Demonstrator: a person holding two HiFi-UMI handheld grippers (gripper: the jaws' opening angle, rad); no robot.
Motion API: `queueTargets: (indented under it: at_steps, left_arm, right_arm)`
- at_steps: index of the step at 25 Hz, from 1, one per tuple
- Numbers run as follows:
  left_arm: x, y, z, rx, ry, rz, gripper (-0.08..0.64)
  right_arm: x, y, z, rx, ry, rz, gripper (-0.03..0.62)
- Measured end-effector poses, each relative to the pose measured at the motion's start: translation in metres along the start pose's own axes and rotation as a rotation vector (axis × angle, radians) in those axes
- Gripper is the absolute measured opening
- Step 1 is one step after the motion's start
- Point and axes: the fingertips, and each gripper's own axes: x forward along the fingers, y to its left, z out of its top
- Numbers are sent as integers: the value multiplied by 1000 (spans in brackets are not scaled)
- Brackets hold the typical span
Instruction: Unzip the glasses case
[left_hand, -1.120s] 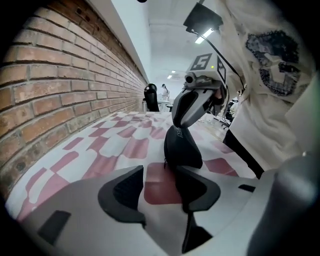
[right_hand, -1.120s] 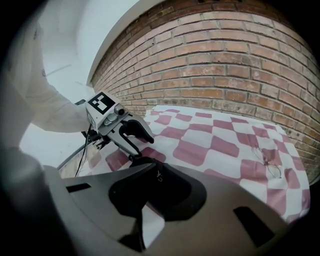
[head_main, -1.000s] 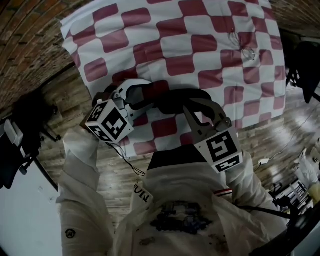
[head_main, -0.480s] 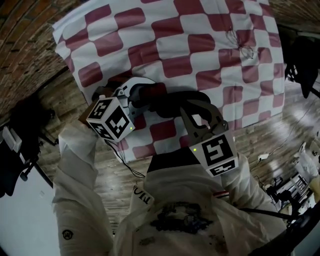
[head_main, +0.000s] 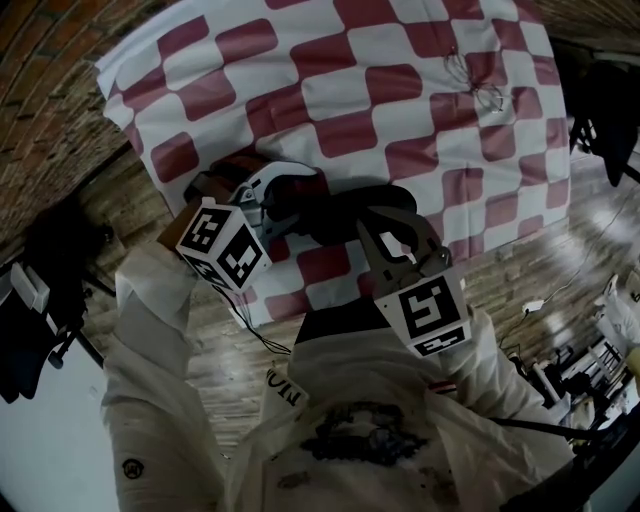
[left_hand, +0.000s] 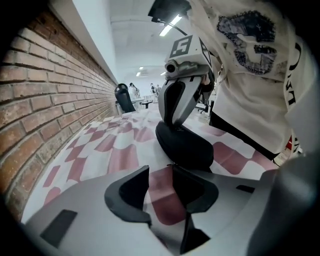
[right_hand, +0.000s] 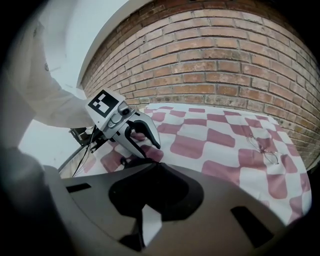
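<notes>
Left gripper (left_hand: 160, 176): jaws apart, having just closed a little; only checked cloth (left_hand: 115, 150) shows between them. Black case (left_hand: 182, 147) lies on the cloth just beyond the jaw tips, near the edge by the person's shirt (left_hand: 250, 75). Right gripper (left_hand: 172, 122) comes down on the case's far end. Brick wall (left_hand: 45, 100) runs along the cloth's left edge.

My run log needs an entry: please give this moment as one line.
right tool: shut on glasses case | left tool: open, jaws just closed slightly, nothing between | surface: checked cloth
</notes>
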Motion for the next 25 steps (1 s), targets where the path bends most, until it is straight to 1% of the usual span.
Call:
queueTargets:
  at_steps: [3, 6, 11, 17, 22, 25]
  left_arm:
    - [1, -3, 3, 49, 18, -4, 150]
    - [2, -9, 3, 90, 30, 8, 141]
    - [6, -18, -1, 198, 76, 19, 139]
    - [9, -17, 2, 182, 44, 33, 137]
    - [12, -23, 7, 195, 20, 23, 96]
    - [12, -24, 7, 198, 16, 26, 88]
  right_arm:
    - [0, 0, -1, 5, -6, -5, 23]
    - [0, 0, -1, 9, -10, 0, 23]
    - [1, -1, -1, 4, -17, 0, 23]
    - [-1, 0, -2, 5, -16, 2, 23]
    - [-2, -1, -4, 10, -17, -3, 23]
    - [-2, -2, -4, 12, -21, -4, 23]
